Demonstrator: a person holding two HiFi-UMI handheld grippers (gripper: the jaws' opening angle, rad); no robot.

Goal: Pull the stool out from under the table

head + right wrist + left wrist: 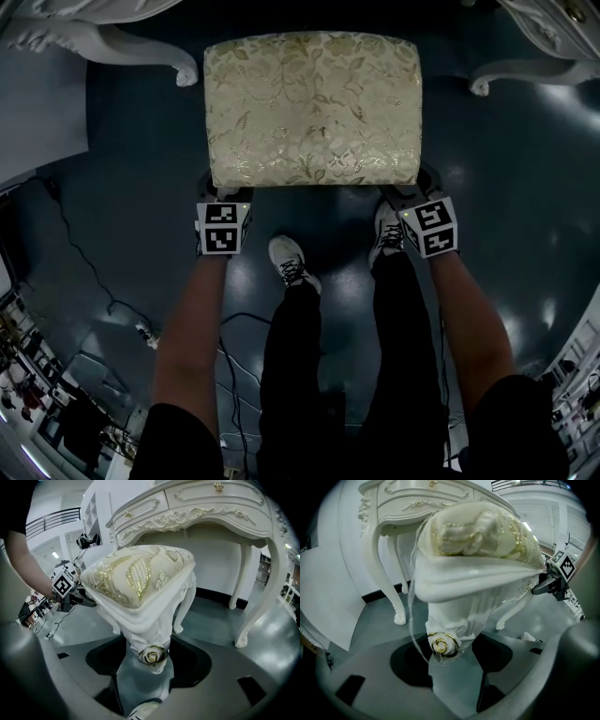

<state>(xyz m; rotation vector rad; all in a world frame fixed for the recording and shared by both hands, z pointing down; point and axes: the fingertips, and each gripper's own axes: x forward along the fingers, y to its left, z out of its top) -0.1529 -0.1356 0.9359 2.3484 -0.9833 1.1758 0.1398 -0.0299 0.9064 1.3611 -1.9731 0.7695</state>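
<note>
The stool (314,108) is gripped at its two near corners. Our left hand-held gripper (222,199) has its jaws closed on the stool's near left corner. In the left gripper view, the top of the white leg with its gold rosette (440,644) sits between them. Our right hand-held gripper (419,199) is clamped the same way on the near right corner, with that corner's gold rosette (152,656) between its jaws. Each gripper view shows the other gripper at the far end of the same front rail.

Above the grippers we see the cream and gold floral cushion on its carved white frame. The stool stands on the dark glossy floor (506,141) with its whole seat in the open. Its far edge lies about level with the scrolled feet of the worktop's left front leg (178,61) and right front leg (483,80), and between them. The white worktop (201,508), with gilded drawer knobs, rises behind the stool.

Just behind the grippers are our white left shoe (291,262) and right shoe (386,234). A thin black cable (84,272) trails across the floor on the left.
</note>
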